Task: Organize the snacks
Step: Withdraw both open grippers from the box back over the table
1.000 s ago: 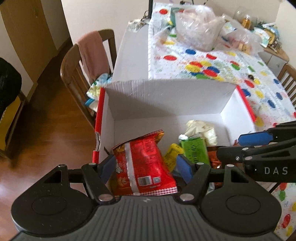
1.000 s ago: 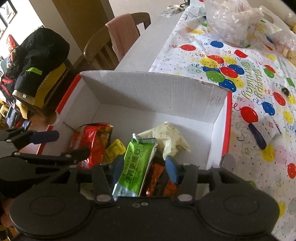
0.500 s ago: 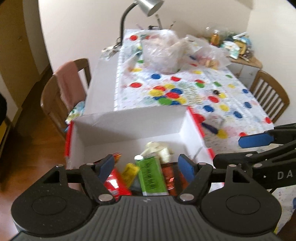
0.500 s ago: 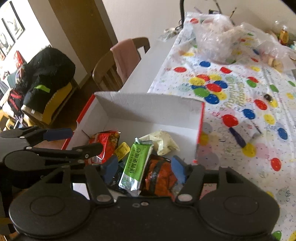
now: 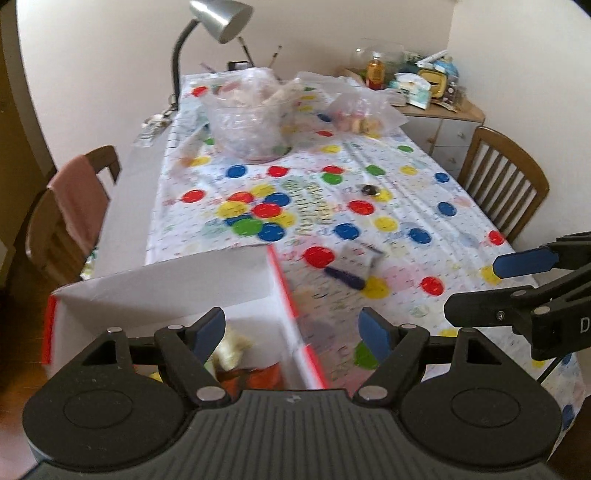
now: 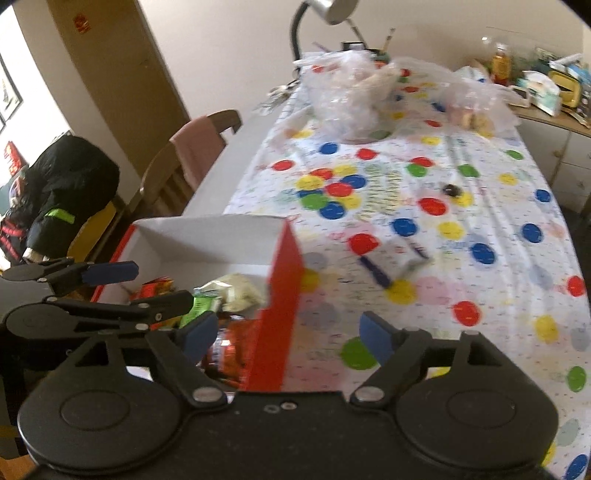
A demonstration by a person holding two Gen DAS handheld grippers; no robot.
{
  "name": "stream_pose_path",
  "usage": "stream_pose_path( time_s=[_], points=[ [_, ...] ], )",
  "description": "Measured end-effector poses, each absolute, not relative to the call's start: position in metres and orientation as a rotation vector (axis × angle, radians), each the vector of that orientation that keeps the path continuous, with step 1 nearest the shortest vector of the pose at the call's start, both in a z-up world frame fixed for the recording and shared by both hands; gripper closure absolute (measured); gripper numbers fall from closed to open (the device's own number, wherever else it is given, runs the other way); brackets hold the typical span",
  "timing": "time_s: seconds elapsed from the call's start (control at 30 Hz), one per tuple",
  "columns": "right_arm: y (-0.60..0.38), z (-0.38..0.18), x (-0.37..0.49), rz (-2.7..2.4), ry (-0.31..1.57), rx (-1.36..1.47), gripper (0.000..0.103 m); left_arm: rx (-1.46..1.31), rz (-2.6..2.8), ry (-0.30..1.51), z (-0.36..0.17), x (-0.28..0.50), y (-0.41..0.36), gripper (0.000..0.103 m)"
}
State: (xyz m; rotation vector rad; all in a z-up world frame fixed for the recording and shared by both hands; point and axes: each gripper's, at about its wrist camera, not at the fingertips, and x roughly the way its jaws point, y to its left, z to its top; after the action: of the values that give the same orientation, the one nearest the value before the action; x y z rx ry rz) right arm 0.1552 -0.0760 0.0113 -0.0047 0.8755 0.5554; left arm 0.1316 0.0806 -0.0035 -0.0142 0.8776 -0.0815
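A white cardboard box with red outer sides (image 5: 177,284) (image 6: 218,240) stands at the near end of the table and holds several snack packets: a pale one (image 6: 240,291), a green one (image 6: 201,304) and red-orange ones (image 6: 232,343). My left gripper (image 5: 293,330) is open and empty above the box's right wall. My right gripper (image 6: 288,334) is open and empty above that same red wall. One white and blue packet (image 5: 356,267) (image 6: 391,266) lies on the tablecloth right of the box.
A balloon-print tablecloth (image 5: 332,192) covers the table. Clear plastic bags of food (image 5: 251,118) and a desk lamp (image 5: 218,22) stand at the far end. Wooden chairs stand left (image 5: 66,221) and right (image 5: 506,184). A cluttered sideboard (image 5: 424,96) is at the back right.
Both grippers let go of their packets, the red one and the green one, into the box, then rose and swung right. Both are now empty and wider open.
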Motion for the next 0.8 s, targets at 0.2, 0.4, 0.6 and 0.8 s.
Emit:
stream_pose_path(
  time_s=[0.2,0.4,0.6,0.8],
  points=[
    [-0.119,0.014,0.180,0.549,0.876,-0.019,0.012,0.008,-0.100,0.894,-0.010,0.165,0.040,0.023],
    [-0.158,0.011,0.218,0.550,0.878,-0.037,0.001,0.028,-0.089,0.939,-0.023,0.203,0.011,0.023],
    [-0.194,0.001,0.263,0.557,0.893,-0.050,0.001,-0.001,-0.064,1.005,-0.038,0.245,-0.002,0.023],
    [-0.217,-0.010,0.312,0.573,0.908,-0.090,0.001,0.016,-0.106,1.080,-0.059,0.284,-0.012,0.023]
  ],
)
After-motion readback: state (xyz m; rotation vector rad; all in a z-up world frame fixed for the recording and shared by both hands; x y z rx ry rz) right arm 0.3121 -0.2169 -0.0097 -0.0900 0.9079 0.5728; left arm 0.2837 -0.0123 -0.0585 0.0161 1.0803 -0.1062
